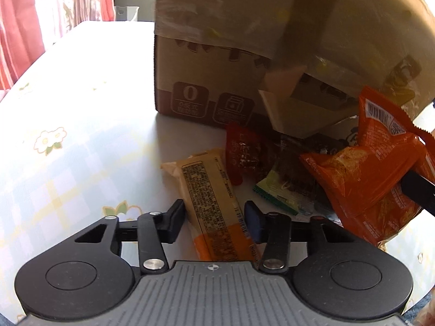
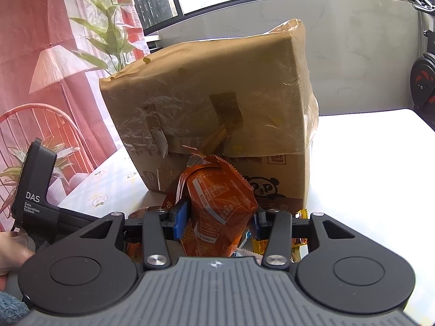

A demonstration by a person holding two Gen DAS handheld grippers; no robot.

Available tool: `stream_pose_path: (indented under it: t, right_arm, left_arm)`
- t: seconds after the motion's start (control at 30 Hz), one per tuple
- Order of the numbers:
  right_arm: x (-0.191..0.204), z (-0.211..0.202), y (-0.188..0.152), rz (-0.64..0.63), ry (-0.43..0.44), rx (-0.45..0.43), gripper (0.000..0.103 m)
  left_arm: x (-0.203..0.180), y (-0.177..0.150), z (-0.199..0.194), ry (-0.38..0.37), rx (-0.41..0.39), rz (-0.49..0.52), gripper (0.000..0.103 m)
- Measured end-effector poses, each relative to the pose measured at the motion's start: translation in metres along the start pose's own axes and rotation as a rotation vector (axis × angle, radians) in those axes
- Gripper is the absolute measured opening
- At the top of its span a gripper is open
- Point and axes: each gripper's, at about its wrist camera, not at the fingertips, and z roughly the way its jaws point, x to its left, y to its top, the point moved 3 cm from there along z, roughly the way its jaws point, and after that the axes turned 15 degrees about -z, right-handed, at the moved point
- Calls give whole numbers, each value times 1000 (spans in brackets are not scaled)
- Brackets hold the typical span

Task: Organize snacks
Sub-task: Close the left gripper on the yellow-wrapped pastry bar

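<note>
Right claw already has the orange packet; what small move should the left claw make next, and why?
Probably close the left claw the rest of the way on the yellow snack bar. The bar lies between its fingers with a slight gap showing at each pad, so it isn't gripped yet. The right claw is clamped on the orange packet before the cardboard box.

A table with floral checked cloth bears a cardboard box and scattered snack packets.
</note>
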Motion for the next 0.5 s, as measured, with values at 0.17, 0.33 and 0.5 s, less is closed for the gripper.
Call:
stream_pose_path:
  t: [0.17,0.33,0.5]
  right_arm:
    - [2,0,1,-11,2,2,46]
    - [4,0,2,-23,16,6,46]
    - [8,-2,4,-44,33,3,45]
  left_arm:
    - [17,-1,-16,-11,-36,-59,41]
    - [35,8,-45,-47,-102,-95,41]
    - [37,12,-61,-72,-138,-114,41]
